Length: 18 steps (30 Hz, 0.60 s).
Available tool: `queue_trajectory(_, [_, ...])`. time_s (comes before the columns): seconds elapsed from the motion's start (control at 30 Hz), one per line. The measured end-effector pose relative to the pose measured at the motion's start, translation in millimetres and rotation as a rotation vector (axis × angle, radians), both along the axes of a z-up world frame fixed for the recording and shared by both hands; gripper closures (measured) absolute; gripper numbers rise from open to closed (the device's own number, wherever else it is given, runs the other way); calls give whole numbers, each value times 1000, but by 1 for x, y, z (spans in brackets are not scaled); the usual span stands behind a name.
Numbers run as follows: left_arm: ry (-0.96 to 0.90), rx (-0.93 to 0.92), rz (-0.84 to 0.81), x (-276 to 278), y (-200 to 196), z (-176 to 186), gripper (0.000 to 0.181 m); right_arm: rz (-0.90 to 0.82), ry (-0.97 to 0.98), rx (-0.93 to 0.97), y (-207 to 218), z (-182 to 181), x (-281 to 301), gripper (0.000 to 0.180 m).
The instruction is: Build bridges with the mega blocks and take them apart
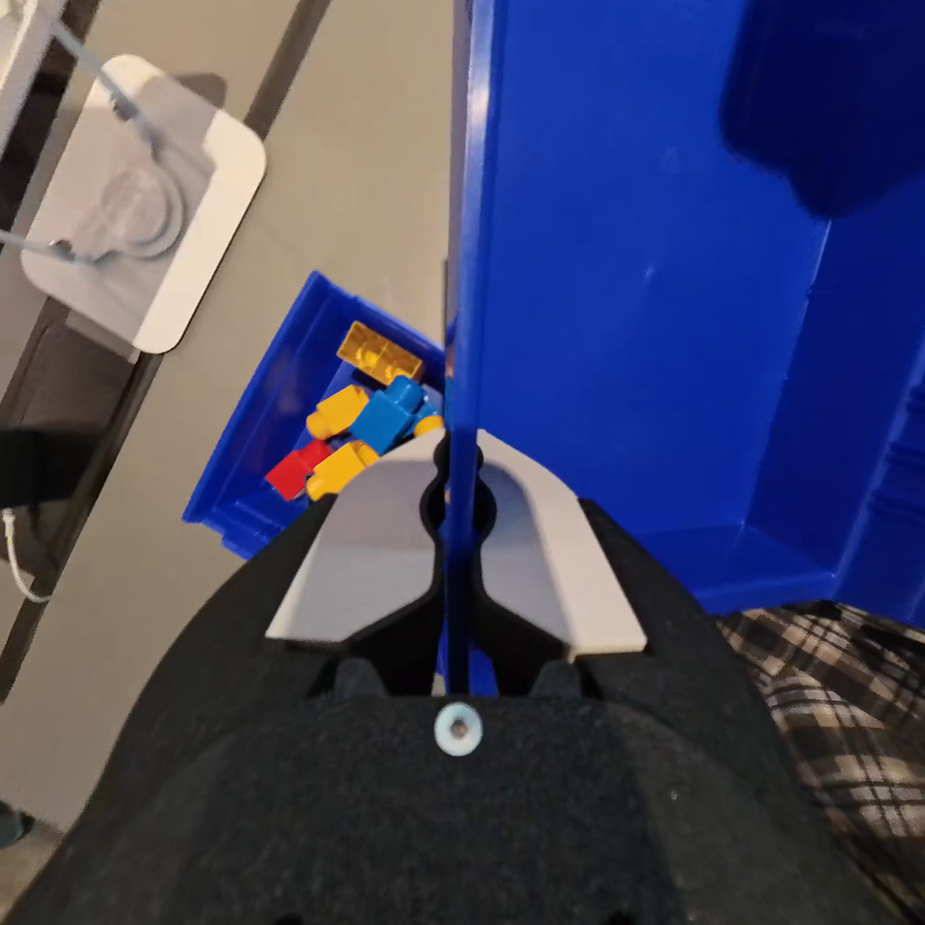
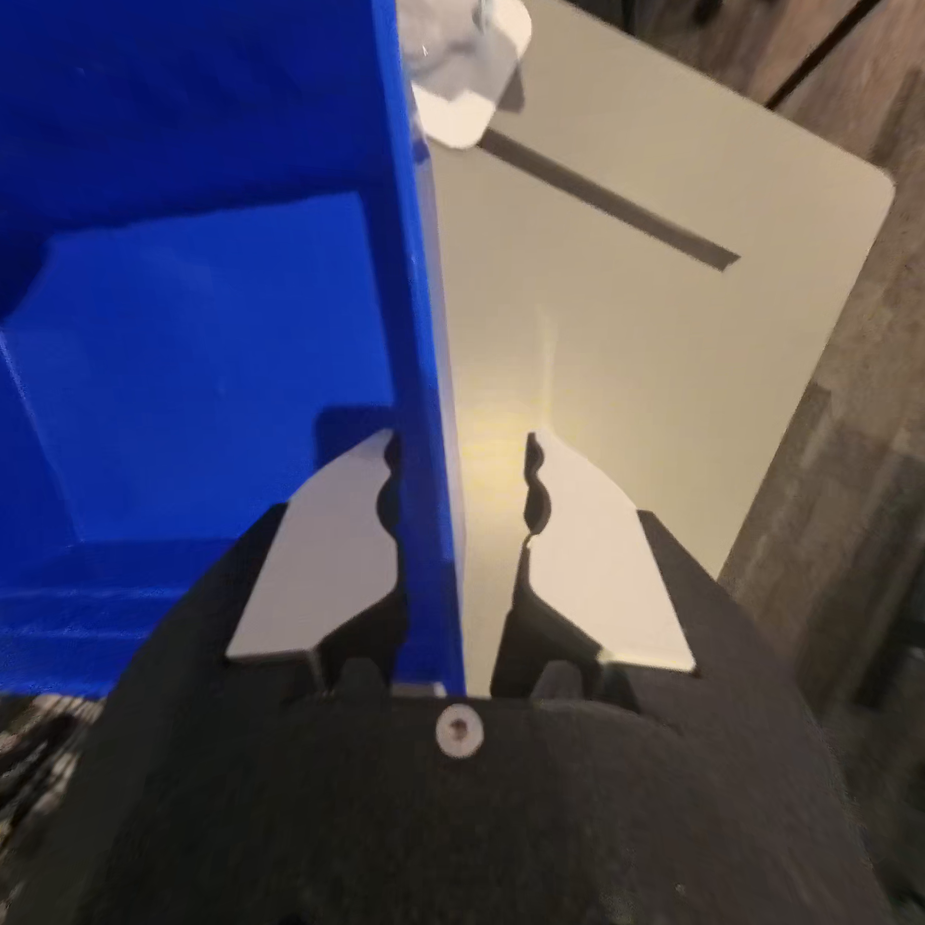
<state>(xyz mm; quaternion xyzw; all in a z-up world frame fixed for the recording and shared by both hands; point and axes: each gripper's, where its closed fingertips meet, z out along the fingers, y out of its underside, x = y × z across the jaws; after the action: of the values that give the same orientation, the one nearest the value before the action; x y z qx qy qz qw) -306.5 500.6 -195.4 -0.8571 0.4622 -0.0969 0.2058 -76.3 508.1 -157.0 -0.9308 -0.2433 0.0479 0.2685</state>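
My left gripper (image 1: 458, 450) is shut on the thin side wall of a big empty blue bin (image 1: 625, 300), which it holds up off the table. Beyond it a smaller blue bin (image 1: 260, 425) lies on the table with several mega blocks inside: yellow blocks (image 1: 335, 410), a blue block (image 1: 390, 415), a red block (image 1: 295, 470) and a clear amber one (image 1: 380, 353). My right gripper (image 2: 460, 445) is open and straddles the other side wall of the big blue bin (image 2: 200, 325). Its left finger (image 2: 340, 505) is inside the bin, its right finger (image 2: 585, 505) outside.
A beige table (image 2: 650, 350) with a dark slot (image 2: 610, 200) lies below. A white plate with a clear round fitting and cables (image 1: 145, 200) sits at the table's far side. Checked fabric (image 1: 826, 726) shows at the near edge. Wood floor (image 2: 851, 350) lies to the right. The gap from one gripper's tips to the other's is roughly 25 cm. The blue block (image 1: 390, 415) lies around 15 cm away from my left fingertips.
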Motion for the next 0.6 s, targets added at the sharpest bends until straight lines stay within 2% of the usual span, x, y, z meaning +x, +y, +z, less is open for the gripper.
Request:
queue_trajectory(0.07, [-2, -12, -23, 9, -5, -3, 175, 45, 12, -95, -5, -13, -4, 176])
queue_trajectory(0.2, [0, -10, -61, 17, -14, -13, 172, 101, -63, -123, -7, -23, 4, 177])
queue_trajectory(0.3, [-140, -86, -91, 28, -31, -8, 160, 120, -78, -121, -8, -22, 14, 177])
queue_trajectory(0.37, [-208, -61, -89, 26, -34, 1, 134, 145, -128, -115, -10, -22, 28, 176])
queue_trajectory(0.47, [-343, -30, -103, 17, -47, 22, 113, 192, -219, -108, -7, -24, 58, 176])
queue_trajectory(0.6, [-488, 54, -112, -10, -67, 41, 109, 315, -312, -111, 4, -39, 100, 176])
